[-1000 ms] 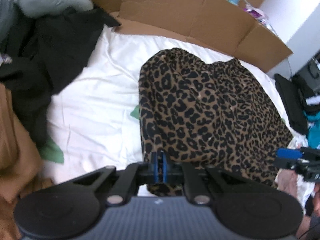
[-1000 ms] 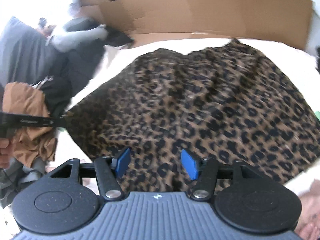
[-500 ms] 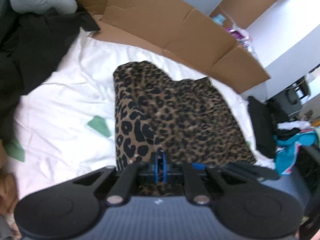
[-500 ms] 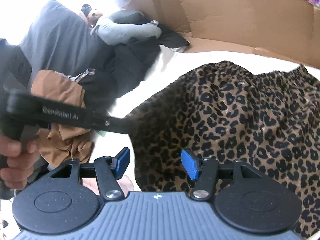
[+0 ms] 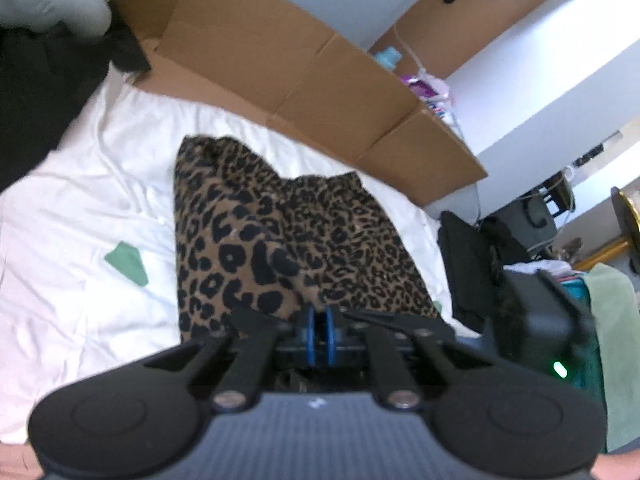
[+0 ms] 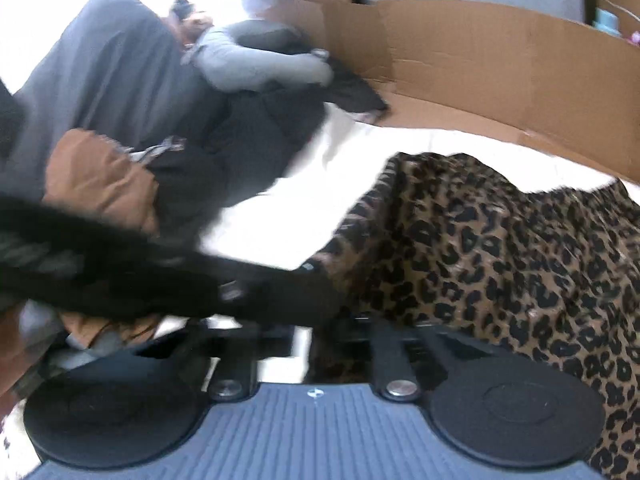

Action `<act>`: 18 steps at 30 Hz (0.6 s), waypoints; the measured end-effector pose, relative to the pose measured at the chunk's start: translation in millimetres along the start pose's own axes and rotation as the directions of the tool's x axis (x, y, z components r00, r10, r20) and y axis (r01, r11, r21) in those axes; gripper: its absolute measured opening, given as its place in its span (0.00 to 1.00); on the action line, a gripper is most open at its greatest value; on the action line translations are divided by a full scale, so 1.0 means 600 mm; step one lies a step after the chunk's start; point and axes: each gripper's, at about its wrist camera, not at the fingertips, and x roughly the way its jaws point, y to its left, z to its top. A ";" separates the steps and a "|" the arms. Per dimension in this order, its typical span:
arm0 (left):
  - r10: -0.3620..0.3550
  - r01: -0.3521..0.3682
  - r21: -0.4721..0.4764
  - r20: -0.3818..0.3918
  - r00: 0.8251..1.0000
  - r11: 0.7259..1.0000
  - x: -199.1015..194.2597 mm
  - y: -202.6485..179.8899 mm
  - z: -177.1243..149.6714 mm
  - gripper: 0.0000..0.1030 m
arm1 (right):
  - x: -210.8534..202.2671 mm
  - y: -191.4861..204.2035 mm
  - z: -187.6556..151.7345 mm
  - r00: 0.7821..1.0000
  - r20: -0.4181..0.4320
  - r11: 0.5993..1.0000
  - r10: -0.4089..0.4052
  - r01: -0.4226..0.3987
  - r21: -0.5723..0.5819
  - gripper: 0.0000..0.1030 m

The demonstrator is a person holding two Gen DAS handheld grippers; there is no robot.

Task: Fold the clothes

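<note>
A leopard-print garment (image 5: 280, 240) lies on the white sheet (image 5: 80, 220), with its near corner lifted off the bed. My left gripper (image 5: 320, 332) pinches that corner between its blue pads, and its jaws are opening slightly. The right gripper's black body (image 5: 536, 316) is close on the right, one finger reaching in beside the left pads. In the right wrist view the left gripper (image 6: 316, 268) crosses the frame and meets the garment (image 6: 500, 248) at its edge. My right gripper (image 6: 316, 328) has its jaws closing on the same edge; its pads are hidden.
Flattened cardboard (image 5: 300, 60) lines the far side of the bed. A pile of dark clothes (image 6: 260, 140), a brown garment (image 6: 100, 176) and a grey pillow (image 6: 100, 80) sit to the left. A green patch (image 5: 128, 262) shows on the sheet. A black item (image 5: 464, 260) lies at the right edge.
The right gripper's jaws, wide open before, have come together at the garment's edge. The left gripper rose with the corner, and the two grippers moved close together.
</note>
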 end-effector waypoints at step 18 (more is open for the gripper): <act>0.247 -0.247 0.006 -0.047 0.968 0.969 0.050 0.050 -0.031 0.38 | -0.057 -0.133 0.018 0.993 -0.114 0.998 -0.001 -0.006 -0.059 0.00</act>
